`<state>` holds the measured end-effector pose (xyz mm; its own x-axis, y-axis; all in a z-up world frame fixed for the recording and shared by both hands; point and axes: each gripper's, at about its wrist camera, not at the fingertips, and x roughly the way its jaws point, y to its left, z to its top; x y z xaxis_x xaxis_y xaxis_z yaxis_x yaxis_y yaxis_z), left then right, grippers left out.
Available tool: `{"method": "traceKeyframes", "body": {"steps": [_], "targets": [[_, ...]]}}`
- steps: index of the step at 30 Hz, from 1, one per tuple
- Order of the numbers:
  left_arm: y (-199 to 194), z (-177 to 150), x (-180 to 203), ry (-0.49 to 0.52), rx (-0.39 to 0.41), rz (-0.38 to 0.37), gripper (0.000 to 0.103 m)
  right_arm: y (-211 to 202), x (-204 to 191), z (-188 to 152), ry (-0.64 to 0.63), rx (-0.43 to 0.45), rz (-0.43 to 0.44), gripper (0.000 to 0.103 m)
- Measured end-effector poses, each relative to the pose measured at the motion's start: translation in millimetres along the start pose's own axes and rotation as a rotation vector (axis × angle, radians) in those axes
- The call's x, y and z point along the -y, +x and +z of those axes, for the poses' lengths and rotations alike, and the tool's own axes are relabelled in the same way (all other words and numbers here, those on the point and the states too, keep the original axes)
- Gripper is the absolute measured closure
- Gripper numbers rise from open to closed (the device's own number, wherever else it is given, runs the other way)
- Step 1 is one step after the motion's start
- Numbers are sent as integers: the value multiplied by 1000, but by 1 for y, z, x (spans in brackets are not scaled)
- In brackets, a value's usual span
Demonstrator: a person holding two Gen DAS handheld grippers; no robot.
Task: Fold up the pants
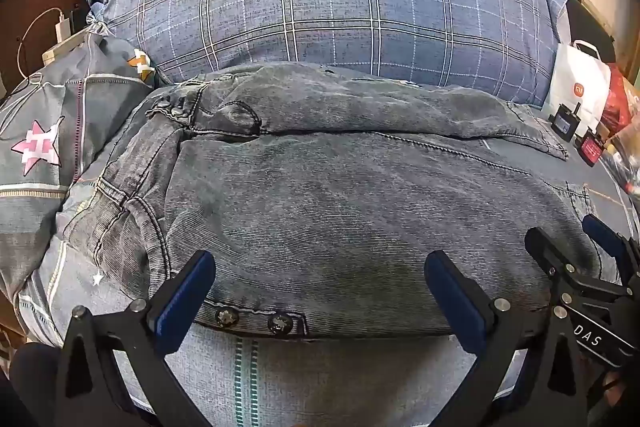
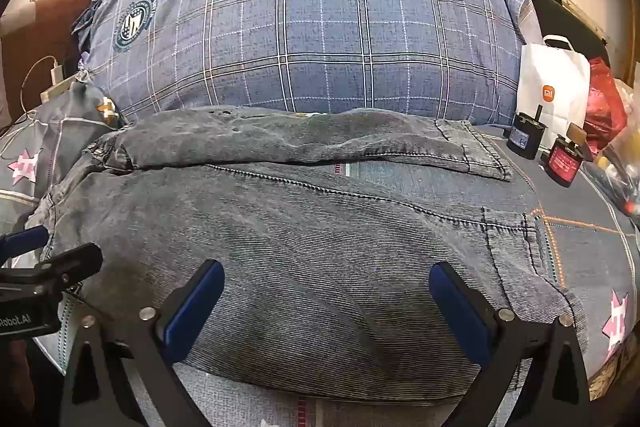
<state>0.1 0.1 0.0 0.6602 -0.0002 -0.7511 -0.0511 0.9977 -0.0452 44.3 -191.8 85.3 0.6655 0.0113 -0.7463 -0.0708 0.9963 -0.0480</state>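
Both the left gripper (image 1: 320,291) and the right gripper (image 2: 326,301) stand wide and empty, side by side just above the near edge of the grey jeans (image 1: 340,211). The jeans lie spread directly ahead on the bedsheet (image 1: 248,379), legs side by side, their far one rumpled. Beyond them sits a plaid pillow (image 2: 312,27); judging by this, folding has barely begun.

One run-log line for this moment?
pants: grey jeans on bed, partly folded | left gripper: open, above near edge | right gripper: open, empty
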Motion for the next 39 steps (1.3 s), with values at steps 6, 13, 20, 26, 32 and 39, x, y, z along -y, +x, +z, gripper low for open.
{"method": "traceKeyframes", "body": {"steps": [6,13,20,26,32,39], "targets": [[0,2,-7,-4,-6,-7,0,0,0,0,0,-2,-1,0],[-3,4,-13,-8,-9,-5,0,0,1,0,-1,-2,-3,0],[0,-2,-2,8,-14,-1,0,-1,2,0,5,3,-1,0],[-1,-1,-2,-2,-13,-2,0,-1,2,0,5,2,-2,0],[-1,0,-6,-5,-32,5,0,0,2,-1,3,2,-3,0],[-5,4,-40,-74,-17,-1,0,0,8,-1,20,-23,7,0]]}}
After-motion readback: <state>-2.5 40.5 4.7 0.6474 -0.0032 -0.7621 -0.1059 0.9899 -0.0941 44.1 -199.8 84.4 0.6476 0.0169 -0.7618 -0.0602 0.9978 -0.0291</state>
